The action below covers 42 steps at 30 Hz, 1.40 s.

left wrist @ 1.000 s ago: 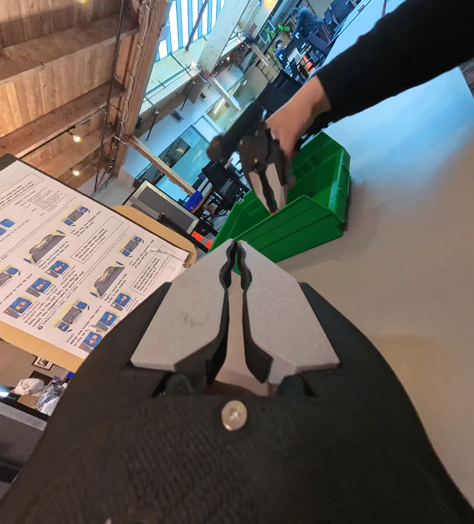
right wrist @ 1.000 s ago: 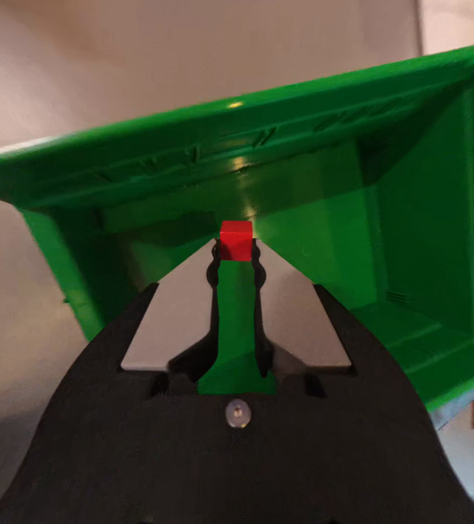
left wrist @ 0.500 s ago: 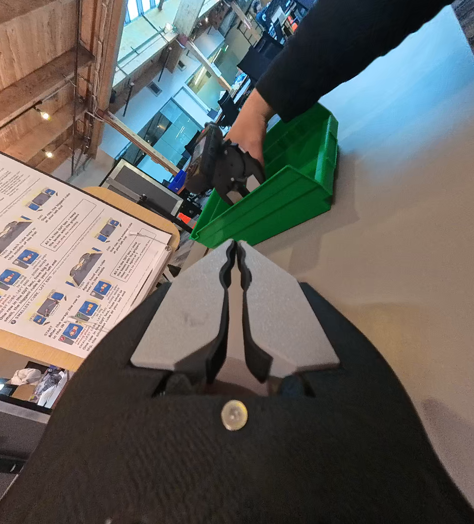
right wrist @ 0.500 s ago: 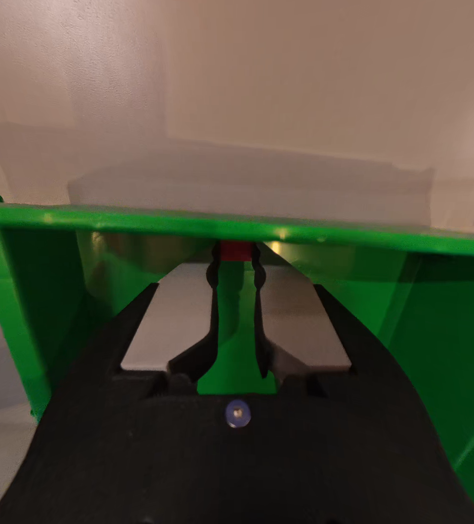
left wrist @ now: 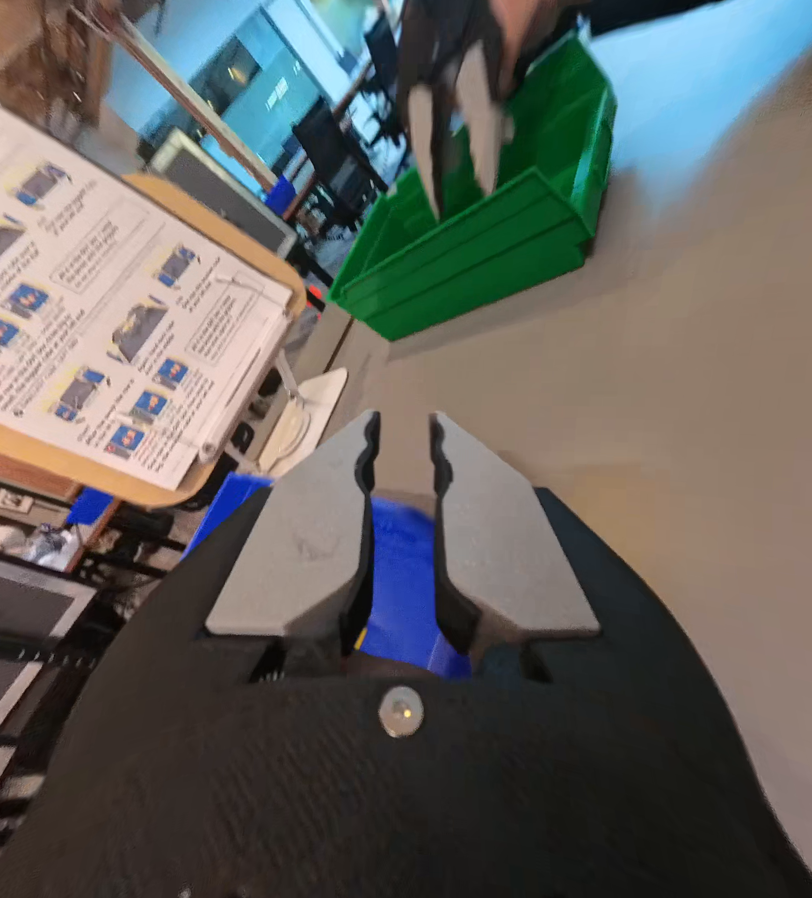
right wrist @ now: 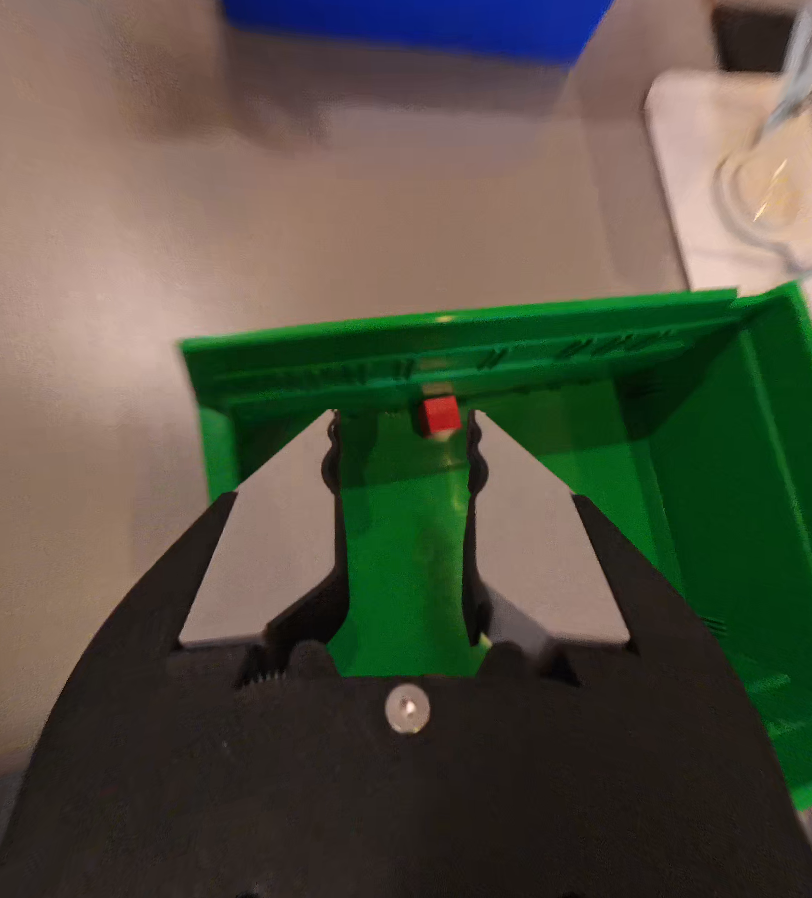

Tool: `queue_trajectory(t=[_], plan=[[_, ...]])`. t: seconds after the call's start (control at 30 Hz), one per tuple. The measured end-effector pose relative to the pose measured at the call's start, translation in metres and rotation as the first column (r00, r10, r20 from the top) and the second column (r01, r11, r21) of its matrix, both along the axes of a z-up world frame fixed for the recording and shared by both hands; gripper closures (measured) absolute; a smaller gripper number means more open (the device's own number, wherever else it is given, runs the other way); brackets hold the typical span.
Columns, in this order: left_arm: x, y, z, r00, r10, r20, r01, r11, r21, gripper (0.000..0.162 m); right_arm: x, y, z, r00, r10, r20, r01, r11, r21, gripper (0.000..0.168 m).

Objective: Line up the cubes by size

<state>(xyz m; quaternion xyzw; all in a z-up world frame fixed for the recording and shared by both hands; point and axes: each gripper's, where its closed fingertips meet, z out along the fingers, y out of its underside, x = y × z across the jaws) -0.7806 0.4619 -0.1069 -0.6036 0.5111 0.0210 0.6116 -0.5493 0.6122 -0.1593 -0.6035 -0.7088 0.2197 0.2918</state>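
Note:
A small red cube (right wrist: 438, 414) lies inside the green bin (right wrist: 686, 486), against its far wall. My right gripper (right wrist: 401, 420) is open and empty above the bin floor, with the cube just beyond its fingertips, nearer the right one. In the left wrist view the right gripper (left wrist: 457, 160) hangs open over the same green bin (left wrist: 467, 262). My left gripper (left wrist: 404, 427) is open and empty, held over the grey table (left wrist: 637, 437), with a blue bin (left wrist: 399, 559) showing between its fingers.
A tilted board with a printed instruction sheet (left wrist: 103, 301) stands at the left, on a white stand base (left wrist: 311, 403). The blue bin's edge (right wrist: 418, 19) shows at the top of the right wrist view, and the white base (right wrist: 715, 170) at its right.
My right gripper has opened and let go of the red cube, which now rests in the green bin, and it has lifted back. My left gripper has opened and moved over the blue bin.

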Motion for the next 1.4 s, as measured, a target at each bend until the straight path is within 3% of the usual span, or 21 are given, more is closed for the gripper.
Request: queue_trajectory(t=[0.13,0.23,0.33,0.53,0.67,0.8,0.9,0.97,1.07,1.13,1.23,1.4], plan=[[-0.055,0.028,-0.015,0.976,0.062,-0.210,-0.106,0.973,-0.206,0.128,0.009,-0.039,0.031,0.972,0.015,-0.234,0.001,0.998,0.068,0.128],[-0.082,0.048,-0.037,0.936,0.018,-0.352,-0.173,0.895,-0.412,0.127,0.007,-0.069,0.031,0.960,0.066,-0.272,-0.045,0.996,0.083,0.126],[-0.099,0.070,-0.061,0.888,-0.036,-0.459,-0.236,0.819,-0.522,0.133,0.002,-0.090,0.028,0.954,0.097,-0.284,-0.081,0.994,0.068,0.120],[-0.128,0.098,-0.112,0.752,-0.116,-0.649,-0.383,0.724,-0.573,0.124,0.001,-0.108,0.022,0.952,0.117,-0.281,-0.108,0.993,0.048,0.117],[-0.138,0.113,-0.127,0.664,-0.125,-0.737,-0.429,0.744,-0.513,0.116,0.006,-0.111,0.023,0.948,0.112,-0.297,-0.107,0.994,0.034,0.118],[-0.141,0.118,-0.137,0.640,-0.161,-0.752,-0.411,0.755,-0.511,0.133,0.009,-0.110,0.022,0.944,0.095,-0.315,-0.096,0.995,0.015,0.120],[-0.132,0.120,-0.124,0.694,-0.140,-0.706,-0.368,0.775,-0.515,0.136,0.008,-0.114,0.025,0.933,0.090,-0.349,-0.103,0.994,-0.019,0.122],[-0.116,0.125,-0.099,0.778,-0.083,-0.623,-0.297,0.825,-0.481,0.136,0.001,-0.115,0.033,0.915,0.054,-0.401,-0.091,0.993,-0.074,0.125],[-0.071,0.122,-0.037,0.936,-0.028,-0.351,-0.103,0.932,-0.347,0.136,-0.017,-0.116,0.055,0.866,-0.044,-0.498,-0.087,0.968,-0.236,0.130],[-0.035,0.109,0.010,0.989,-0.057,-0.139,0.030,0.981,-0.193,0.137,-0.032,-0.113,0.068,0.838,-0.114,-0.534,-0.085,0.939,-0.333,0.130],[0.013,0.080,0.052,0.987,-0.155,0.030,0.155,0.988,-0.001,0.137,-0.060,-0.108,0.088,0.801,-0.199,-0.564,-0.094,0.889,-0.447,0.127],[0.089,0.045,0.058,0.958,-0.284,0.036,0.275,0.949,0.155,0.137,-0.109,-0.113,0.101,0.797,-0.225,-0.560,-0.168,0.808,-0.565,0.116]])
